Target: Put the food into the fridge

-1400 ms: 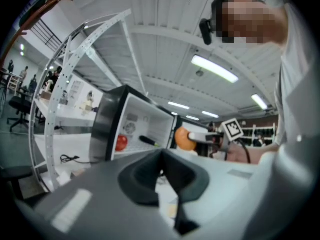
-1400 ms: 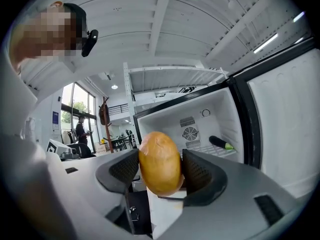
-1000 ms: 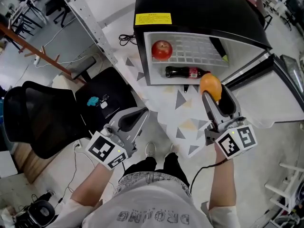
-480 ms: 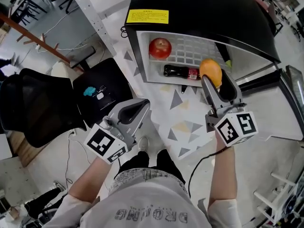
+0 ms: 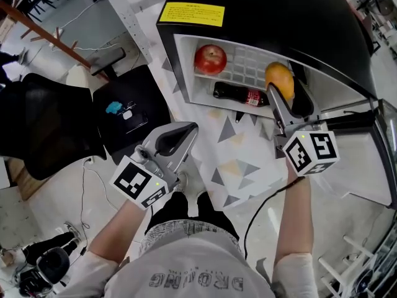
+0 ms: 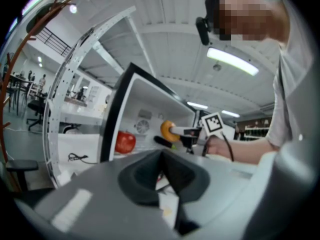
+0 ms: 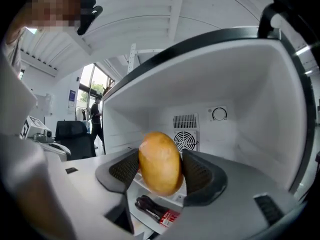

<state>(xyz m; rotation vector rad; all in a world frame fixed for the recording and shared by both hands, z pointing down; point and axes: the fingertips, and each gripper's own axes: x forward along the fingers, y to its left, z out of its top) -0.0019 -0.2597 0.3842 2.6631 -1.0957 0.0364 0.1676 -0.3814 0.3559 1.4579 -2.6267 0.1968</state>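
Observation:
A small black fridge (image 5: 267, 11) stands open on the floor ahead of me. On its white wire shelf (image 5: 248, 64) lies a red apple (image 5: 210, 59), and a dark cola bottle (image 5: 242, 95) lies below it. My right gripper (image 5: 280, 82) is shut on an orange-yellow fruit (image 7: 160, 163) and holds it at the fridge mouth, over the shelf's right part. The fan grille (image 7: 185, 134) on the back wall shows behind the fruit. My left gripper (image 5: 177, 138) hangs low over the floor, shut with nothing in it. The left gripper view shows the apple (image 6: 125, 142) and the fruit (image 6: 167, 130).
The fridge door (image 5: 366, 141) swings out to the right. A black office chair (image 5: 43, 129) stands at the left, with a black mat or bag (image 5: 127, 113) beside it. A white perforated rack post (image 5: 127, 17) runs past the fridge's left side. Cables (image 5: 93, 172) trail on the floor.
My right gripper has carried the fruit forward and up, from in front of the fridge to its opening above the bottle. The left gripper has stayed low and shut.

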